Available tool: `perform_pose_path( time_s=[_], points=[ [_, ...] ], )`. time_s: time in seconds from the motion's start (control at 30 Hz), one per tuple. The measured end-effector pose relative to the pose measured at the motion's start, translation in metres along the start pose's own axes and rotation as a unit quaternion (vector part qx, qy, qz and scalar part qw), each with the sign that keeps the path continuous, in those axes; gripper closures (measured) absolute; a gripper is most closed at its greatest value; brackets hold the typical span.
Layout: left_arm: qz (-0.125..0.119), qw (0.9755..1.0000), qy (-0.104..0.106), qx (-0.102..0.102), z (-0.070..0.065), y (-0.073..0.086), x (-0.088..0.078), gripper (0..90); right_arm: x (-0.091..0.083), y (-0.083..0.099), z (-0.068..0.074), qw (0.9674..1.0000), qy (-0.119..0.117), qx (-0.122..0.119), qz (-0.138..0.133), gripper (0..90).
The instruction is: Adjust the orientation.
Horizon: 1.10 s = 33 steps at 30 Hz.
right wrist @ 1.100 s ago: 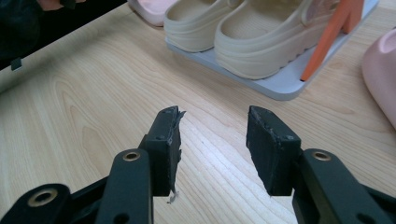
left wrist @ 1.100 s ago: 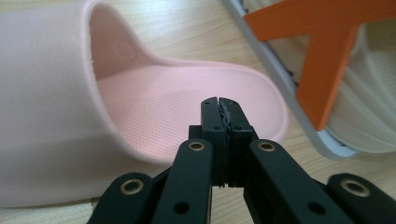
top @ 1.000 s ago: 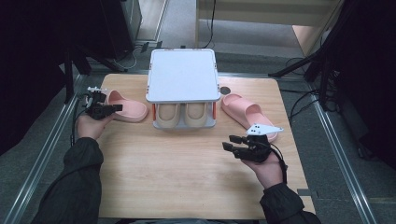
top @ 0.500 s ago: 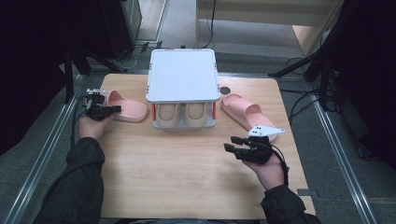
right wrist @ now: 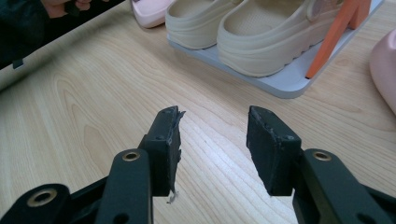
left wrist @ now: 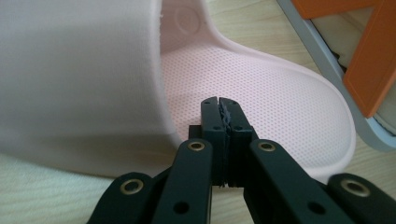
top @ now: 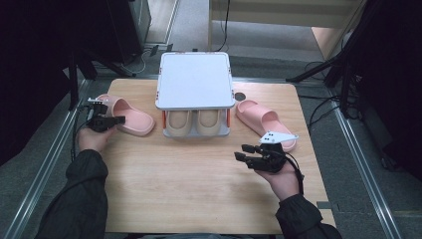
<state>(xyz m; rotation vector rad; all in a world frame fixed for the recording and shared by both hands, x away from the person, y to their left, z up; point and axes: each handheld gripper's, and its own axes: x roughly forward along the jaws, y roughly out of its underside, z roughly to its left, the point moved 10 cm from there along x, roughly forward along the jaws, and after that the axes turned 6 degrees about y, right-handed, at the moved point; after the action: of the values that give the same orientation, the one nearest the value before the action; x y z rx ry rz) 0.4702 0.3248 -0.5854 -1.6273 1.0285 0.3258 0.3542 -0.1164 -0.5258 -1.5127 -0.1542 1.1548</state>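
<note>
High view: the left claw (top: 113,120) is sitting pressed together, empty, right over the pink slipper (top: 130,115) at the worktop's (top: 199,189) left edge, its long side pointing toward the shoe rack (top: 195,82). The right claw (top: 247,153) is waiting spread open, far away.

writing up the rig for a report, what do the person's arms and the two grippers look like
Both forearms wear dark grey sleeves with elastic cuffs. The left gripper and right gripper are black linkages with brass-coloured pivot rivets and blocky black fingers whose pads look frayed. The right one carries a grey three-cornered plate. A black cable trails from the left one.
</note>
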Motion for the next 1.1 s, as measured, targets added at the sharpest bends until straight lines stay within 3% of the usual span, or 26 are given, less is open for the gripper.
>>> perform_pose_path(
  time_s=[0.33, 0.5, 0.87, 1.1],
  points=[
    [0.0, 1.0, -0.007, -0.006, 0.006, 0.013, -0.015, 89.5, 0.012, -0.009, 0.004, 1.0, -0.008, -0.003, 0.001, 55.7],
    [0.001, 0.9998, -0.021, 0.0, 0.012, 0.018, -0.023, 89.4, 0.015, -0.011, 0.006, 0.9999, -0.015, -0.006, 0.002, 55.7],
    [-0.008, 0.999, -0.039, -0.023, 0.029, 0.025, -0.039, 87.7, 0.023, -0.016, 0.011, 0.9996, -0.026, -0.012, 0.007, 55.8],
    [-0.008, 0.9994, -0.017, -0.03, 0.021, 0.022, -0.04, 76.5, 0.023, -0.016, 0.01, 0.9996, -0.024, -0.011, 0.007, 55.8]
  ],
)
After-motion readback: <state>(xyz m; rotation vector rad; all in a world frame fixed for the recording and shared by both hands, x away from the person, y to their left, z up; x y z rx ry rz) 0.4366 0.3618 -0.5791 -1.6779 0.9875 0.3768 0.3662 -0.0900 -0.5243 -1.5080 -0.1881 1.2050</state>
